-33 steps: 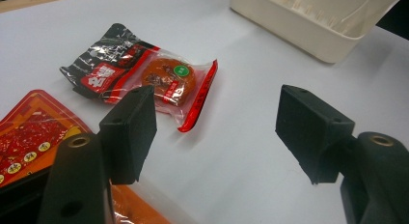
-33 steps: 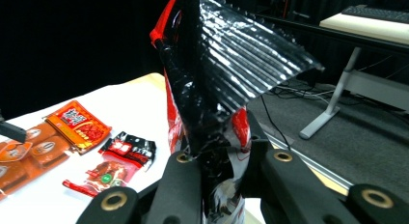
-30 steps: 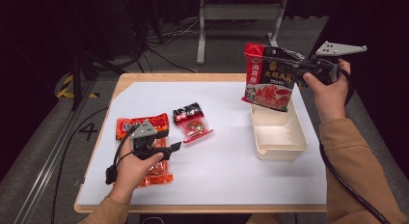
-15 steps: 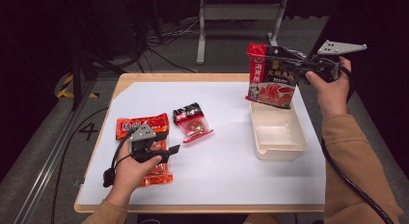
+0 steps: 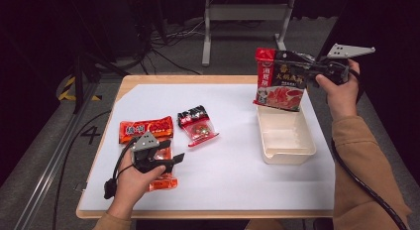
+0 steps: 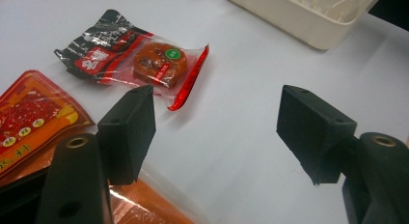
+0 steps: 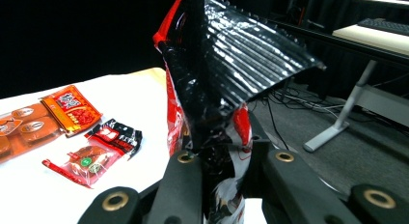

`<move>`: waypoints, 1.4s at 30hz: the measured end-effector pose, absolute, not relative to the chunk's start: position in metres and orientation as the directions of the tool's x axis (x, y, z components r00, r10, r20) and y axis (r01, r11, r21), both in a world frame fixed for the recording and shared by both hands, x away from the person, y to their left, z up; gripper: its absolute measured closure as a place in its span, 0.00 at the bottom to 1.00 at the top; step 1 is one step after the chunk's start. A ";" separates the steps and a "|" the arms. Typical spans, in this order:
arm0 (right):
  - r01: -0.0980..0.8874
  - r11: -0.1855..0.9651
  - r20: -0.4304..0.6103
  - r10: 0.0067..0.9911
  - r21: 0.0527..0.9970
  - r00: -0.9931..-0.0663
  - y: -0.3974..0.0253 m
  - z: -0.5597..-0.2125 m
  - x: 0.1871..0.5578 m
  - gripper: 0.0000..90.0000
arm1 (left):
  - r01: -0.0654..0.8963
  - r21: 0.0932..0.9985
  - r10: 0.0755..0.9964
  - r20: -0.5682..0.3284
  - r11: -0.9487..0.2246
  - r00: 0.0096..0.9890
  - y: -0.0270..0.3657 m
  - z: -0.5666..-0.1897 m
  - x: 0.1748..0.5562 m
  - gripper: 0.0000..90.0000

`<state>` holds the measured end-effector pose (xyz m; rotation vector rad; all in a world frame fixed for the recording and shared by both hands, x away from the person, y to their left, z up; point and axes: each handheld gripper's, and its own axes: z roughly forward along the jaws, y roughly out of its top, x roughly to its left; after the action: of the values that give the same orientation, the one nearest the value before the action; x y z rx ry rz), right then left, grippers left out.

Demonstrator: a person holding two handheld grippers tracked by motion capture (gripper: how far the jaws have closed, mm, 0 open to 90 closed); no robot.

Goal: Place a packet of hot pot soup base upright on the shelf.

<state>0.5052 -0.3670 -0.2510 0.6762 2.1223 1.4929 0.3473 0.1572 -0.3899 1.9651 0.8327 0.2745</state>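
Red-and-black glossy plastic sauce pouch (image 5: 279, 79) hangs upright in the air, pinched at its crinkled upper edge between the closed jaws of the right gripper (image 5: 303, 71), its bottom edge just above the far rim of the cream rectangular plastic tub (image 5: 286, 136) that sits on the white-covered desk (image 5: 233, 175). In the right gripper view the pouch's black foil (image 7: 226, 50) rises straight up from between the jaws. An orange flat plastic packet (image 5: 146, 129) lies on the desk beyond and to the left of the left gripper (image 6: 217, 132), whose jaws stand wide apart with nothing between them, hovering low over the desk with another orange wrapper (image 6: 144, 204) under them. A small black-and-red clear-windowed snack packet (image 6: 132, 55) lies ahead of those open jaws, slightly to their left.
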 end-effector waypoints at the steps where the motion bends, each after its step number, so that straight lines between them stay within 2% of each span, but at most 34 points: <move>1: 0.133 0.287 -0.080 0.625 0.949 -0.777 -0.368 -0.253 0.506 0.91 | 0.444 0.839 0.659 -0.143 -0.315 0.738 0.158 -0.390 0.346 0.34; 14: 0.166 0.290 -0.056 0.627 0.942 -0.777 -0.374 -0.274 0.516 0.91 | 0.452 0.834 0.671 -0.139 -0.317 0.728 0.163 -0.393 0.346 0.34; 33: 0.170 0.331 -0.089 0.640 0.928 -0.763 -0.374 -0.277 0.518 0.90 | 0.449 0.833 0.664 -0.139 -0.323 0.735 0.159 -0.393 0.347 0.34; 42: 0.193 0.317 -0.058 0.637 0.929 -0.769 -0.375 -0.290 0.519 0.90 | 0.455 0.829 0.659 -0.146 -0.325 0.738 0.158 -0.395 0.348 0.34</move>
<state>0.5195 -0.3749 -0.2898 0.7351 2.1738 1.4456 0.3482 0.1577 -0.3945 1.9789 0.8472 0.2685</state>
